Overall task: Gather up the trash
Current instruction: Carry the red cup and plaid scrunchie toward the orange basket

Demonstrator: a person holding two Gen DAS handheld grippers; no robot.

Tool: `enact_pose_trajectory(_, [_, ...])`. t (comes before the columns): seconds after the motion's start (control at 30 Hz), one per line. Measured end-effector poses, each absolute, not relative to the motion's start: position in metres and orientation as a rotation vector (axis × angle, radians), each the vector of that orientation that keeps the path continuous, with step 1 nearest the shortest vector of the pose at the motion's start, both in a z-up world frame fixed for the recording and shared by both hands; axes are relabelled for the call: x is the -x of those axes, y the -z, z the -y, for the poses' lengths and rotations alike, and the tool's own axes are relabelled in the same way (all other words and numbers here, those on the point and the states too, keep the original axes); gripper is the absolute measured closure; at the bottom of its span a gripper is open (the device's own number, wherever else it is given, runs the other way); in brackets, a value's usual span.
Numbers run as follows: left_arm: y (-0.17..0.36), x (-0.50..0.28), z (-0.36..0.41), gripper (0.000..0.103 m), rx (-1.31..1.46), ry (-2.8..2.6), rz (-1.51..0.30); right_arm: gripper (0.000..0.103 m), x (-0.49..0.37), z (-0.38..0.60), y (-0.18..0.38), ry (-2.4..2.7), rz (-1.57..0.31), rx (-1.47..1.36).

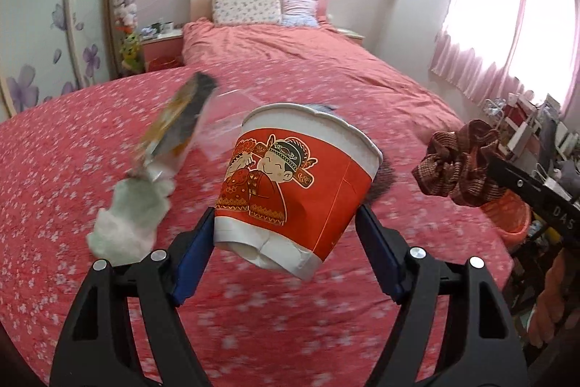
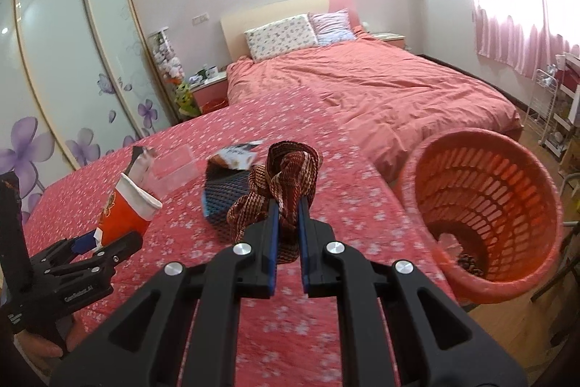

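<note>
Blue-padded fingers of the left gripper press both sides of a red paper cup, held tilted above the pink bedspread. Beside it, the right gripper is pinched narrowly on a brown mesh fabric, near the orange basket.

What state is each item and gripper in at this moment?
paper cup: tilted, dented, clamped by left gripper.
brown mesh net: crumpled, pinched in right gripper.
orange basket: beside the bed, open, some trash inside.
crumpled tissue: lying on bedspread.
snack wrapper: empty, on bedspread.
</note>
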State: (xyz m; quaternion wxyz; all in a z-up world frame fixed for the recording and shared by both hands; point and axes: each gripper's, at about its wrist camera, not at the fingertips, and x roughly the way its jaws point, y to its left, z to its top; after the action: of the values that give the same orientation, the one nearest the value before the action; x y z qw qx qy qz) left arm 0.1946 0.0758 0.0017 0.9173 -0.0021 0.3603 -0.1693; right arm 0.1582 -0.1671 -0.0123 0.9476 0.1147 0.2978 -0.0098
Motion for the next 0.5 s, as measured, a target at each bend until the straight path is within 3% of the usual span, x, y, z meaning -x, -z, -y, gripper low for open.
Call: enact_pose_trajectory(0.5, [-0.01,-0.188,-0.008,0.027,0.007,0.49,-0.711,0.093,-0.118,0.248,0.001,0.18,-0.532,-0.284])
